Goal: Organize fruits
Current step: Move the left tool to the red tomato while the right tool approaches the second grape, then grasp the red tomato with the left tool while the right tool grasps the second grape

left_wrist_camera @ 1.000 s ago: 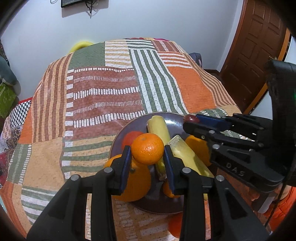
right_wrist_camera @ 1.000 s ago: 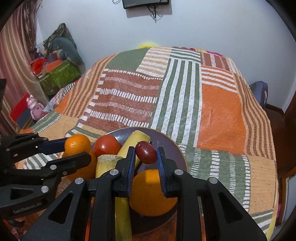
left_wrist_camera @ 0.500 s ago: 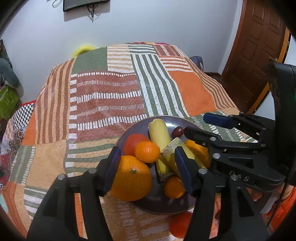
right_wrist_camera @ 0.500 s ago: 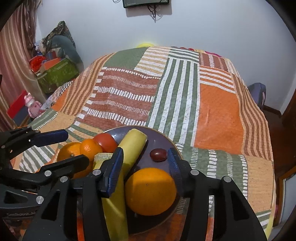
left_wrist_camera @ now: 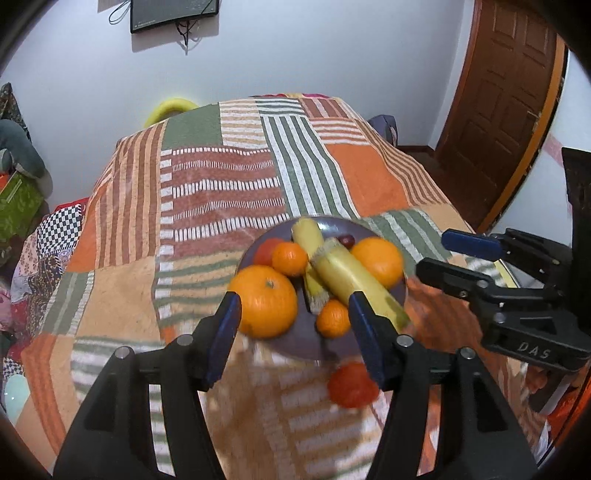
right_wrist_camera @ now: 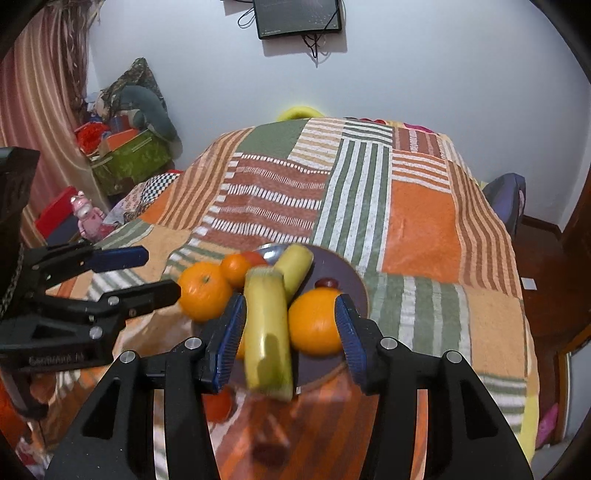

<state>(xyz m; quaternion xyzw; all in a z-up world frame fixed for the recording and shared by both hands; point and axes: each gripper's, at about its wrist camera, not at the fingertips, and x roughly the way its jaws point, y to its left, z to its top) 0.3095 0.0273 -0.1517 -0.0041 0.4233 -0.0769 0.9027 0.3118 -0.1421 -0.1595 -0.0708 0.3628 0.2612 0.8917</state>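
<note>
A dark purple plate on the patchwork bedspread holds two large oranges, two small mandarins, a tomato, two bananas and a dark red grape. Another tomato lies on the bedspread in front of the plate. My left gripper is open and empty above the plate's near edge. My right gripper is open and empty, also over the near side of the plate.
The striped patchwork bedspread covers the whole bed. A wooden door stands at the right. Boxes and clutter lie on the floor at the left. A screen hangs on the back wall.
Both grippers opened, letting go of the mandarin and the grape onto the plate, then pulled back and up from the plate.
</note>
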